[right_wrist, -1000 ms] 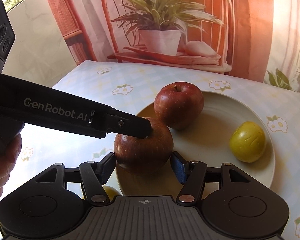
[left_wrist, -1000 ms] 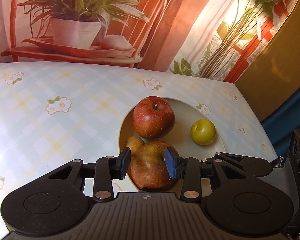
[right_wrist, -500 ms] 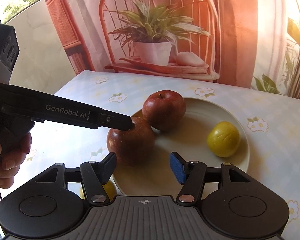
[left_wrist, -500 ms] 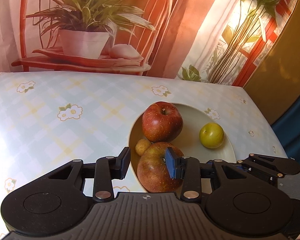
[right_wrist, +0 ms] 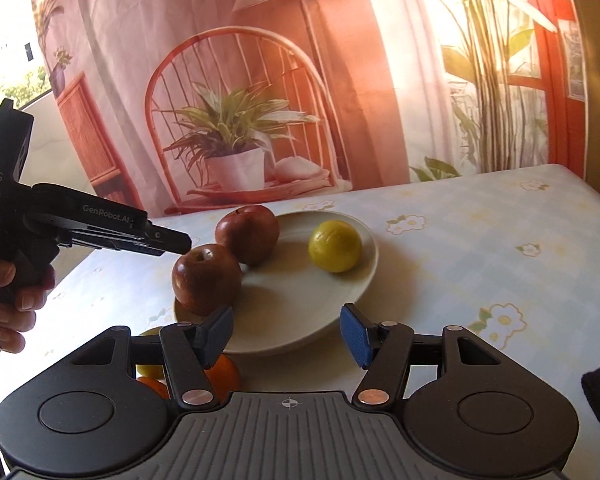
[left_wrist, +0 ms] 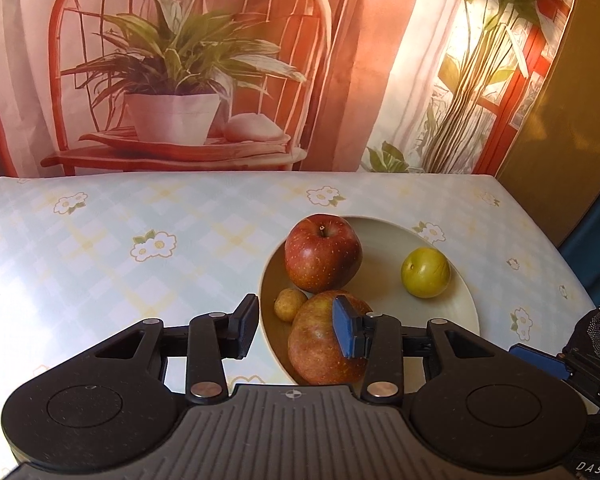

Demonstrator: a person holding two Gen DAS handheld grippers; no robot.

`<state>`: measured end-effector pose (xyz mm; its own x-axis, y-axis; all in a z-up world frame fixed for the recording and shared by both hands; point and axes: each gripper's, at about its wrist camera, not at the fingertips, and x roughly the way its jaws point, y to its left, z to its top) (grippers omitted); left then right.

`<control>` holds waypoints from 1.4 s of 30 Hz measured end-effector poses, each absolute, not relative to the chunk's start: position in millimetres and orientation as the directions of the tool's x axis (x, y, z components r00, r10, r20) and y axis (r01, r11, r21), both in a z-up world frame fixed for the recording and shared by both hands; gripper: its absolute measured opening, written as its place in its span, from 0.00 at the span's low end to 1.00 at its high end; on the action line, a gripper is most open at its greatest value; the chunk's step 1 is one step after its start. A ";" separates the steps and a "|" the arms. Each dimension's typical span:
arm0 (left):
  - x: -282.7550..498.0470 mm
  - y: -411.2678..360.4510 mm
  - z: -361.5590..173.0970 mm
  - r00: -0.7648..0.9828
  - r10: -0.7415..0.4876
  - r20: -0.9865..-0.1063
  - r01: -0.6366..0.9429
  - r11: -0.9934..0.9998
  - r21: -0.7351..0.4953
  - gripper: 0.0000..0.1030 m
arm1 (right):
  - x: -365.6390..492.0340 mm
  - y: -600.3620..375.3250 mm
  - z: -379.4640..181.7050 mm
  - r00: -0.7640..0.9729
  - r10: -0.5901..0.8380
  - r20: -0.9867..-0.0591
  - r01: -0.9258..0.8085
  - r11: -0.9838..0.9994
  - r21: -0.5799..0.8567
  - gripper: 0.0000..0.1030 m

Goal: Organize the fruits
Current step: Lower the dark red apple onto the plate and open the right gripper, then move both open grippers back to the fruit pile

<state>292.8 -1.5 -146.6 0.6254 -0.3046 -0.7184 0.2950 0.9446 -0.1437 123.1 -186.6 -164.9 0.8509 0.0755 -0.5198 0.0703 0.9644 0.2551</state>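
Both of my grippers are spread with nothing pinched. Nearest to me, the right gripper (right_wrist: 287, 334) hangs low over the desk (right_wrist: 500, 248) just short of the plate (right_wrist: 364, 264), pads well apart and bare, tilted gently down toward the fruit. Tucked just under its left finger I can see an orange (right_wrist: 224, 372) and a bit of yellow fruit beside it, both off the plate on the cloth; I judge those are what remains to be gathered.

My left gripper (left_wrist: 296, 326) points more steeply down at the plate's near edge. Its jaws have just been opening a little; the near apple (left_wrist: 320, 344) sits under them, but the right wrist view shows the tips apart from it, just above its stem. A hand (right_wrist: 8, 300) wraps the handle at the left.

Further on, the plate already carries the near apple, a second red apple (left_wrist: 322, 256) touching it behind, a small tan fruit (left_wrist: 289, 303) at the rim beside them, and a yellow-green fruit (left_wrist: 425, 267) lying apart. By my reckoning the sorting is past halfway.
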 end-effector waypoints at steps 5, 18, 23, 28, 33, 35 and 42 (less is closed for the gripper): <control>276.1 5.2 -137.6 0.657 -0.300 -0.692 0.279 0.949 -0.147 0.41 | 107.6 -187.0 -175.2 0.863 0.027 -0.505 0.102 0.969 0.226 0.55; 212.3 37.6 -135.2 0.724 -0.277 -0.632 0.200 0.961 -0.192 0.41 | 87.2 -181.0 -192.4 0.879 -0.024 -0.476 0.145 0.965 0.219 0.55; 186.9 46.9 -137.8 0.734 -0.267 -0.625 0.194 0.964 -0.184 0.41 | 85.9 -183.8 -193.4 0.879 -0.030 -0.475 0.157 0.961 0.229 0.55; 168.1 56.0 -140.6 0.724 -0.273 -0.634 0.177 0.961 -0.211 0.41 | 87.3 -181.6 -192.8 0.876 -0.031 -0.482 0.155 0.963 0.221 0.55; 155.7 60.9 -141.9 0.713 -0.291 -0.638 0.196 0.956 -0.218 0.41 | 84.2 -174.0 -186.3 0.871 -0.032 -0.490 0.154 0.965 0.212 0.55; 151.1 63.4 -144.6 0.695 -0.316 -0.646 0.207 0.948 -0.241 0.41 | 82.0 -169.7 -181.9 0.868 -0.039 -0.494 0.156 0.968 0.198 0.55; 136.1 67.0 -159.4 0.660 -0.340 -0.670 0.227 0.940 -0.253 0.41 | 72.8 -157.5 -171.5 0.854 -0.068 -0.517 0.187 0.965 0.182 0.55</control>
<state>136.1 66.9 -159.4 0.6602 -0.3397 -0.6699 0.2274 0.9404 -0.2528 72.8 -157.5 -171.5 0.8535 -0.0677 -0.5167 0.1868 0.9654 0.1820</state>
